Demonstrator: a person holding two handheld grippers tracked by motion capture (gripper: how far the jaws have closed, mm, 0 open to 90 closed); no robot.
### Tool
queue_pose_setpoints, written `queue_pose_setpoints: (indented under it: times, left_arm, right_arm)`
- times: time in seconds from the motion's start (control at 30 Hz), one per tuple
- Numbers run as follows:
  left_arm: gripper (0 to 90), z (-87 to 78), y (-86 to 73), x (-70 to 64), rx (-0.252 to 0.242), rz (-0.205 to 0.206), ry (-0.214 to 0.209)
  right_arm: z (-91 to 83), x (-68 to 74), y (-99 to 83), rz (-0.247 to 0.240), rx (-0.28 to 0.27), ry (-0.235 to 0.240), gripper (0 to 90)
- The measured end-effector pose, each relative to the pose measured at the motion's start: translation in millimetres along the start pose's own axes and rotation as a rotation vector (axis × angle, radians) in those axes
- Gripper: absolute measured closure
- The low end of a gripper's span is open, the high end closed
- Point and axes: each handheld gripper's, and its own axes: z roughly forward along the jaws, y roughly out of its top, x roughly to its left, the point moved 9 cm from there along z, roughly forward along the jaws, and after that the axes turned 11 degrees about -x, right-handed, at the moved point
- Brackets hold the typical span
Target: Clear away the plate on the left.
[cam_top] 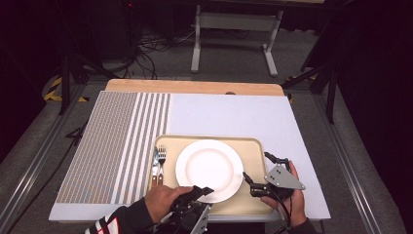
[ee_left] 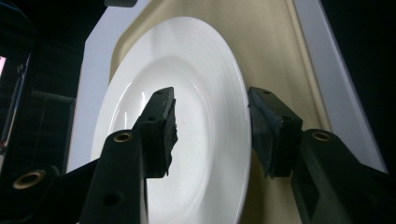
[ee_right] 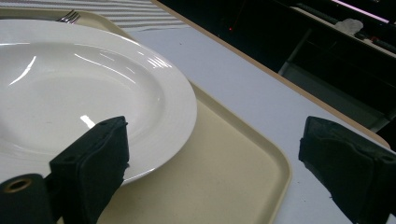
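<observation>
Centrally on the tan tray (cam_top: 253, 146) a white plate (cam_top: 209, 169) is seen, empty and lying flat, its near rim close to the tray's near edge. In the left gripper view the plate (ee_left: 187, 107) is framed by the left claw (ee_left: 212, 126), whose jaws are spread, one over the plate's inner surface and the other just outside the rim above the tray (ee_left: 280, 56); whether either pad touches the plate cannot be told. In the high view the left claw (cam_top: 203, 190) is seen at the plate's near rim, held by a hand (cam_top: 163, 200) at the desk's near edge. The right claw (cam_top: 258, 171) is held spread at the plate's right side, one jaw near the rim, the other out by the tray's right edge. In the right gripper view the right claw (ee_right: 215, 158) is shown wide apart, one jaw over the plate (ee_right: 84, 88), the other past the tray's (ee_right: 224, 168) edge. A fork (cam_top: 161, 156) and a knife (cam_top: 155, 168) are laid side by side on the tray's left part. The tray rests on a pale cloth (cam_top: 234, 117) with a striped band (cam_top: 122, 141) covering the desk (cam_top: 195, 87).
</observation>
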Motion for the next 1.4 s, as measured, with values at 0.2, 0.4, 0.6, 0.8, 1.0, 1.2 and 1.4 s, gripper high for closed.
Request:
queue_pose_setpoints:
  times: [0.2, 0.4, 0.6, 0.8, 1.0, 1.2, 1.4]
  left_arm:
    - [47.3, -5.8, 1.4, 1.6, -0.030, -0.057, -0.007]
    - [38.3, -12.2, 6.1, 2.5, -0.066, -0.093, -0.007]
    - [31.3, -17.4, 9.2, 7.7, -0.107, -0.154, 0.013]
    - [26.0, -20.3, 7.0, 14.8, -0.105, -0.176, 0.032]
    - [21.8, -24.0, 7.4, 19.3, -0.132, -0.205, 0.033]
    - [21.7, -31.0, 9.6, 28.1, -0.202, -0.255, 0.056]
    - [20.9, -33.9, 7.5, 34.4, -0.213, -0.285, 0.068]
  right_arm:
    - [0.6, 2.1, -0.2, -0.003, 0.002, 0.009, 9.0]
    - [0.5, 3.0, 0.2, 0.001, 0.000, 0.012, 9.0]
    - [0.5, 6.1, 1.3, -0.009, -0.001, 0.022, 9.0]
    - [0.3, 9.9, 4.1, -0.013, -0.008, 0.030, 9.0]
    - [-0.2, 14.3, 8.4, -0.016, -0.023, 0.034, 9.2]
    - [0.5, 18.1, 9.7, -0.024, -0.026, 0.038, 9.3]
    - [0.6, 20.8, 12.2, -0.017, -0.042, 0.043, 9.5]
